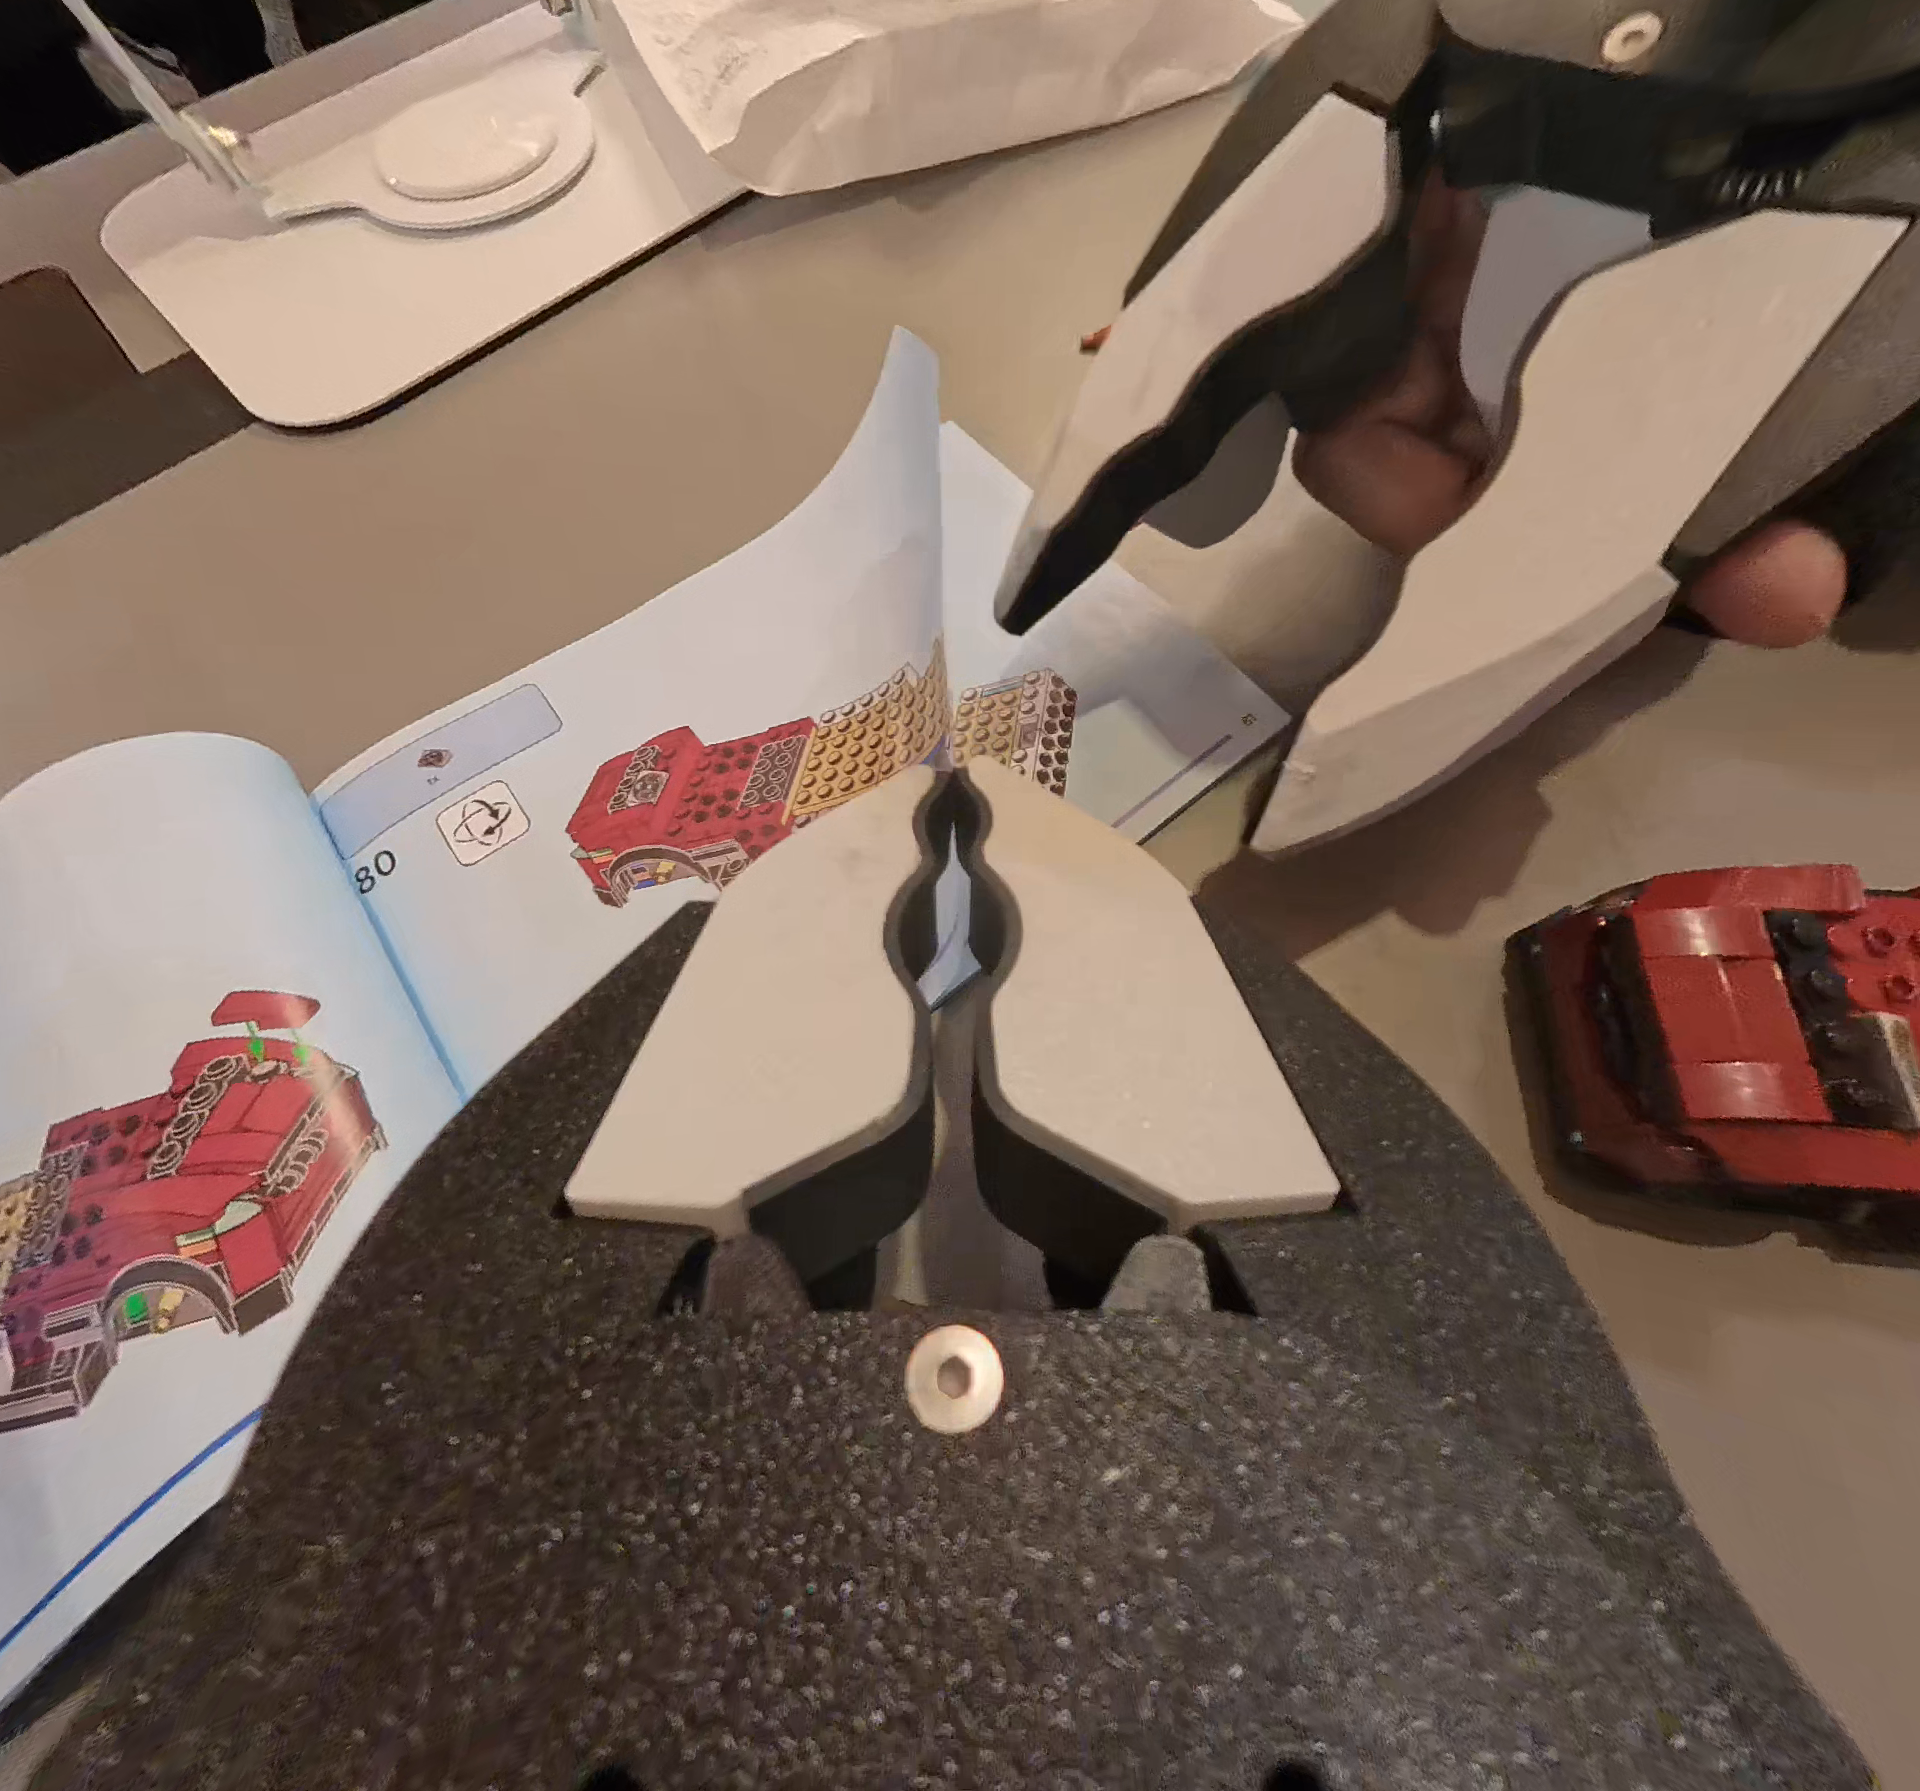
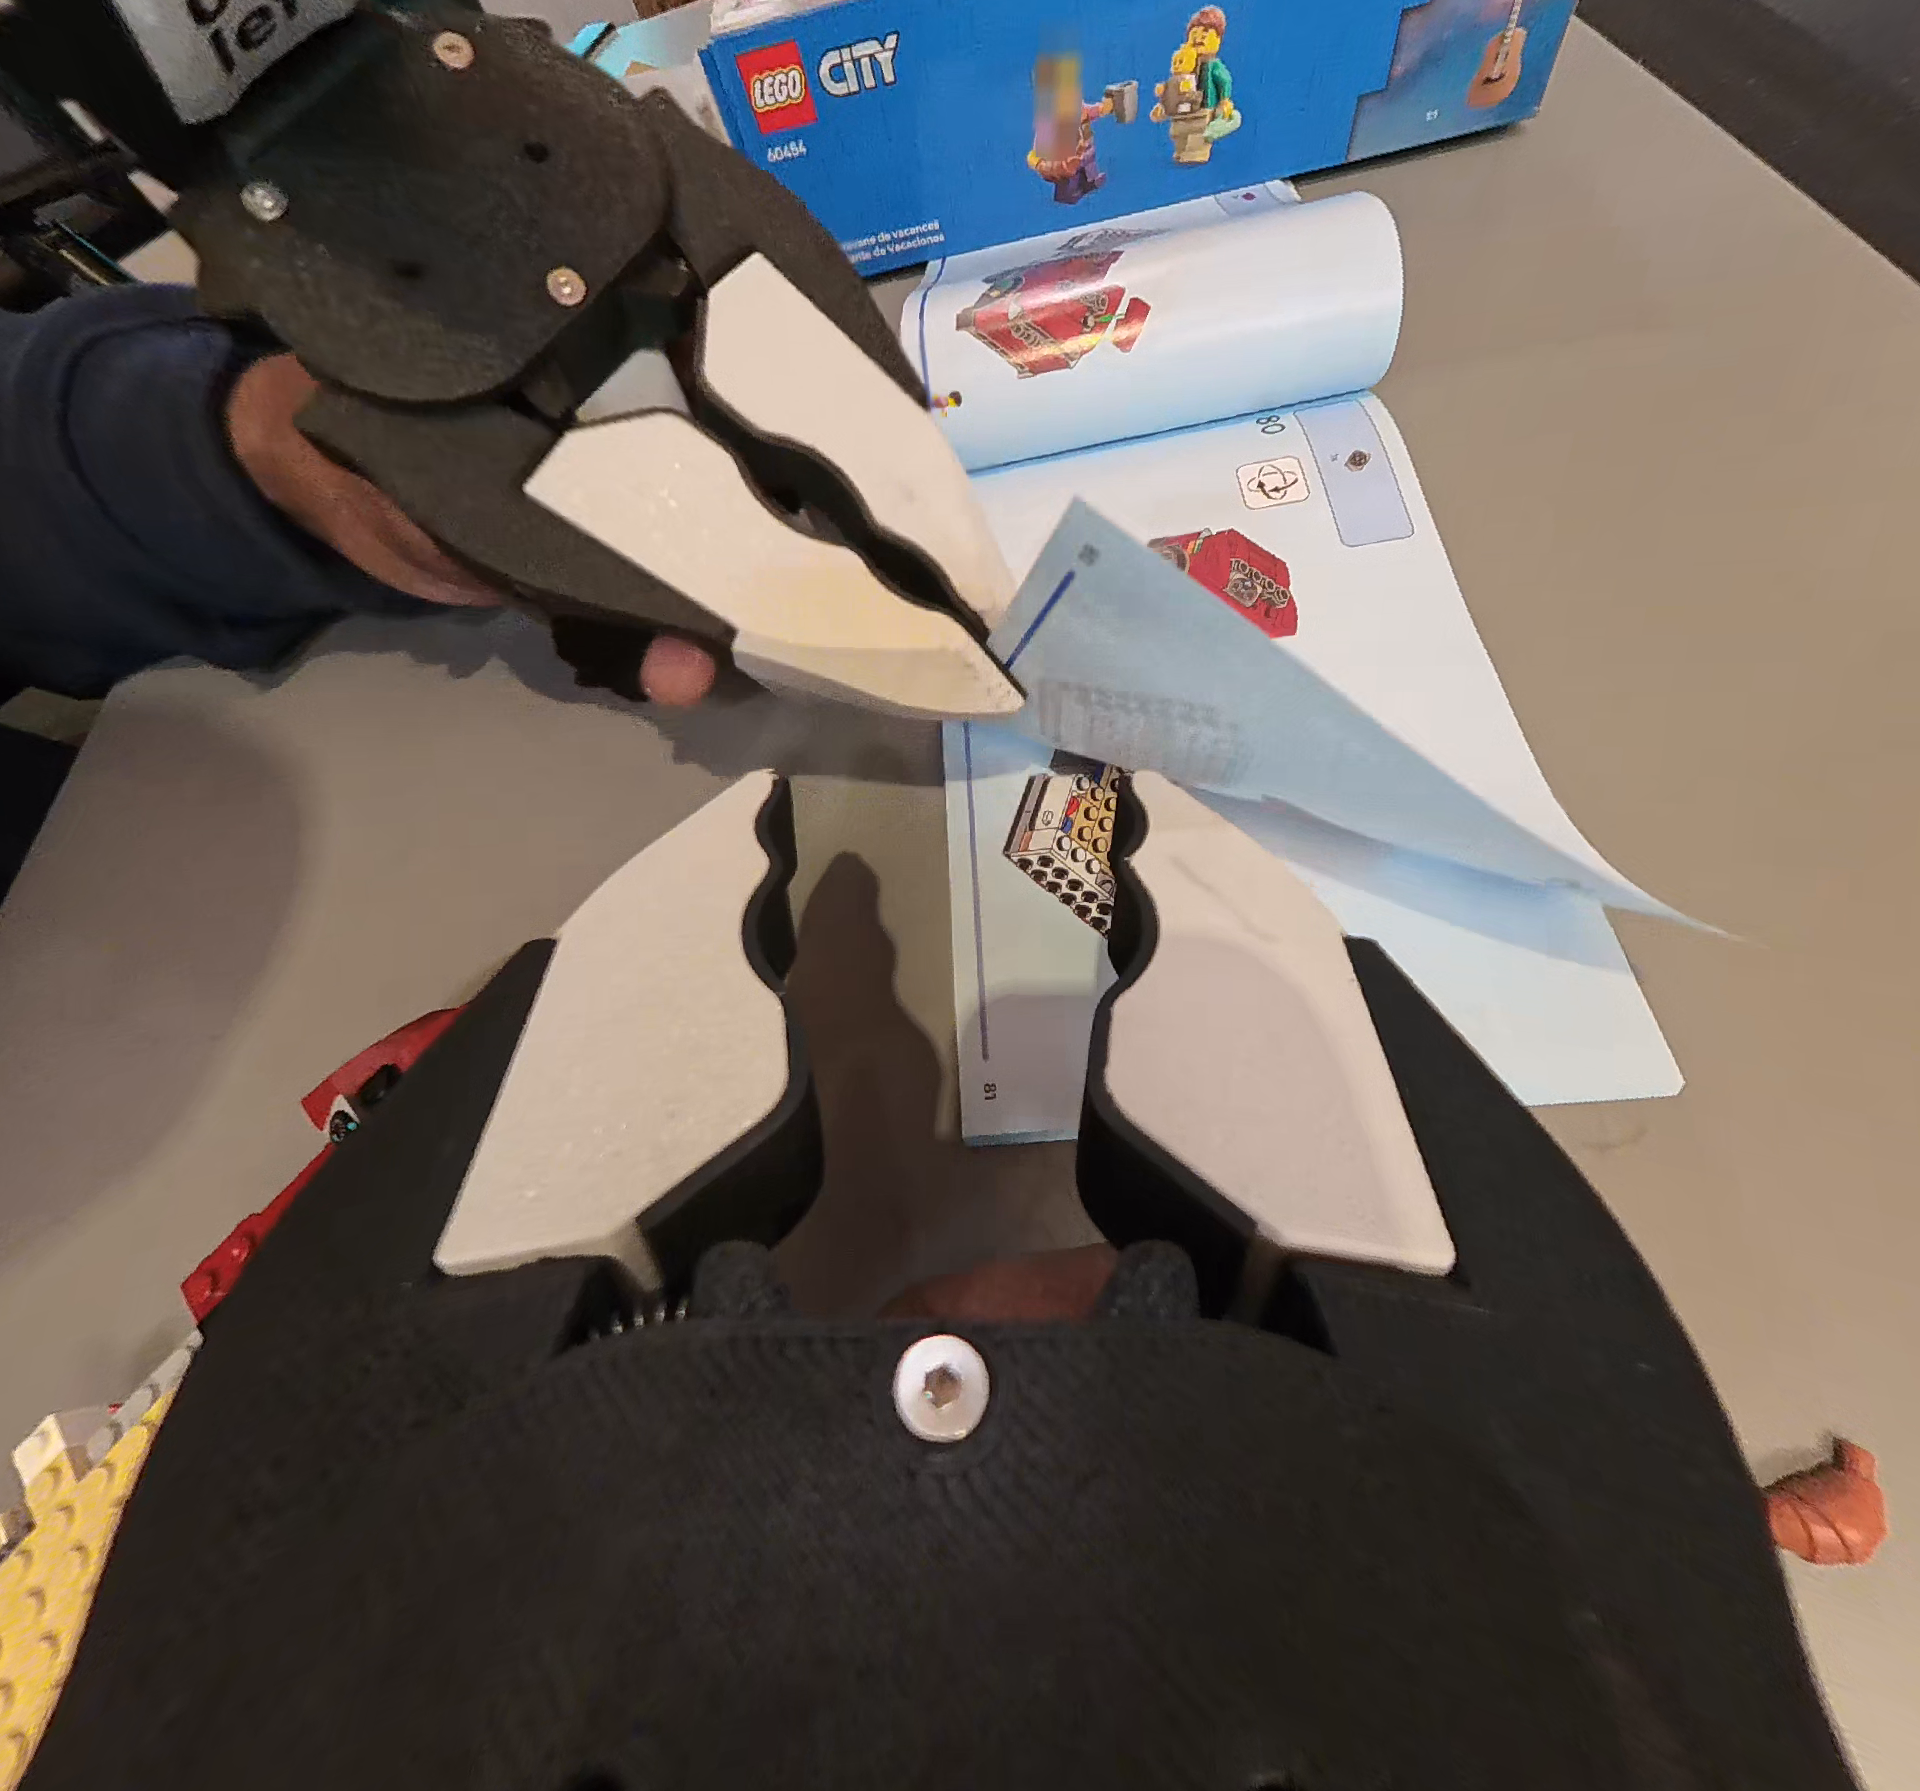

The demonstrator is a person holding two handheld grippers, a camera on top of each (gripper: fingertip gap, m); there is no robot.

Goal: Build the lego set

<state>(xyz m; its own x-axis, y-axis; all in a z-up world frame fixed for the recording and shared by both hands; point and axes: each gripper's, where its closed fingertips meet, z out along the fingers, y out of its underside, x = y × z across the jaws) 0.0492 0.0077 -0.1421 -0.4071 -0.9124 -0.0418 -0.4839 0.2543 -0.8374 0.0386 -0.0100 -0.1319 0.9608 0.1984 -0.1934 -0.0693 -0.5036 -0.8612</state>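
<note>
The open instruction booklet (image 1: 156, 889) lies on the grey table. My left gripper (image 1: 951, 775) is shut on the edge of one light-blue page (image 1: 810, 536), which curves up from the booklet. The right wrist view shows the same left gripper (image 2: 1003, 671) pinching the lifted page (image 2: 1195, 661) above the booklet (image 2: 1455, 702). My right gripper (image 2: 954, 791) is open and empty, hovering over the booklet's near edge; it also shows in the left wrist view (image 1: 1143, 723). A red lego car build (image 1: 1725, 1024) rests on the table at the right.
A blue lego box (image 2: 1143, 48) stands behind the booklet. A white paper bag (image 1: 914, 6) and a white stand base (image 1: 364, 235) sit at the far side. A yellow plate (image 2: 62, 1554), red parts (image 2: 343, 1107) and a small brown piece (image 2: 1829, 1513) lie near me. Less than 4 cm separates the two grippers' tips.
</note>
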